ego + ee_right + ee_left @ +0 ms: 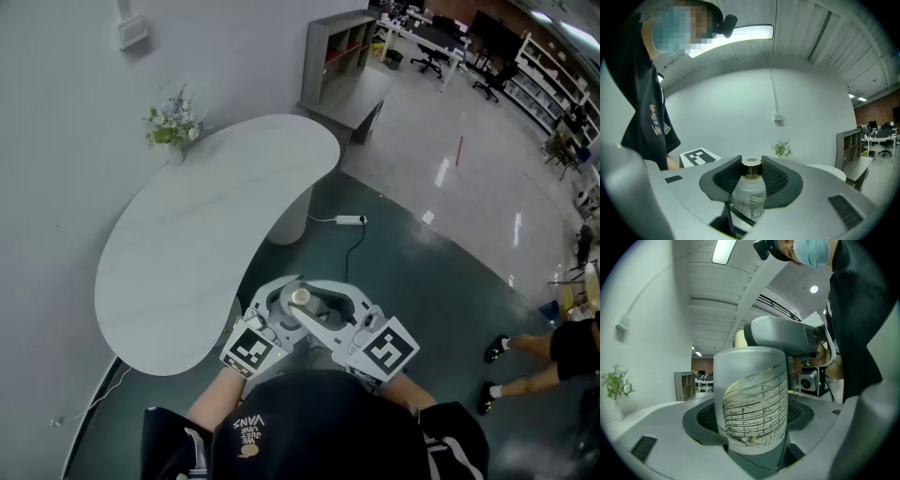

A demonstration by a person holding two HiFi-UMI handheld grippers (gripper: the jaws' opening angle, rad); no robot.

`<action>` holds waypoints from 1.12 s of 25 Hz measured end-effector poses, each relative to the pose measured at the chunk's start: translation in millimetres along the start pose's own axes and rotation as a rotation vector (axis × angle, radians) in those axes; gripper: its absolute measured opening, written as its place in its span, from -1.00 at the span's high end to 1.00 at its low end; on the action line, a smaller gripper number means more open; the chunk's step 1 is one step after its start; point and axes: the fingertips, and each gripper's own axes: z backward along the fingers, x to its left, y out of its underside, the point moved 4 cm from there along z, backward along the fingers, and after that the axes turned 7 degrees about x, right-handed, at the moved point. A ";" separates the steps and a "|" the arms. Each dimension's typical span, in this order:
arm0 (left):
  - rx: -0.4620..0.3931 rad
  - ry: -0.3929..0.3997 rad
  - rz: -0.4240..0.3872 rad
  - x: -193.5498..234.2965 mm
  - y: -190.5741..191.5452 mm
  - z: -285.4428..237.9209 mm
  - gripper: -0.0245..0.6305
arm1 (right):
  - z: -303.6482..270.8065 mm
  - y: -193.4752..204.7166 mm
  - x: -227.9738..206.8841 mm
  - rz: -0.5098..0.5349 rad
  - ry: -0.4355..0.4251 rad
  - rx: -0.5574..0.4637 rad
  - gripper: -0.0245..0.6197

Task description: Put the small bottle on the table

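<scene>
A small clear bottle [300,298] with a pale cap and a line-drawn label is held upright in the air in front of my chest, off the front right edge of the white table [216,216]. My right gripper [323,314] is shut on its neck and cap, with both ribbed pads against them in the right gripper view, bottle [749,192], gripper [751,171]. My left gripper [281,305] stands wide open around the bottle's body [750,399], which sits deep between its jaws. The right gripper's grey jaw [787,336] shows above the bottle there.
The curved white table carries only a vase of flowers [173,127] at its far end by the wall. A power strip with a cable [349,220] lies on the dark floor. A grey shelf unit [342,56] stands beyond. Another person's legs [534,356] are at the right.
</scene>
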 end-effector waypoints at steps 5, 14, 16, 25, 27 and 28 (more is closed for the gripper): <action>0.002 0.001 0.005 26.3 0.2 -31.0 -0.20 | -7.3 0.4 -44.3 -0.015 -0.019 -0.051 0.45; 0.004 -0.032 0.007 79.1 -19.5 -117.0 -0.20 | -3.6 -1.6 -146.9 -0.032 -0.073 -0.017 0.45; 0.005 -0.051 0.010 94.4 -21.5 -138.4 -0.20 | -6.0 -1.2 -173.4 -0.025 -0.092 -0.016 0.45; 0.022 -0.116 0.055 143.3 -20.1 -195.6 -0.20 | -22.3 3.7 -249.8 -0.030 -0.166 0.010 0.46; 0.027 -0.116 0.057 156.8 -18.2 -203.7 -0.20 | -30.3 4.6 -264.0 -0.038 -0.167 0.011 0.46; 0.027 -0.115 0.058 164.6 -17.8 -208.2 -0.20 | -34.8 4.4 -271.9 -0.041 -0.166 0.011 0.46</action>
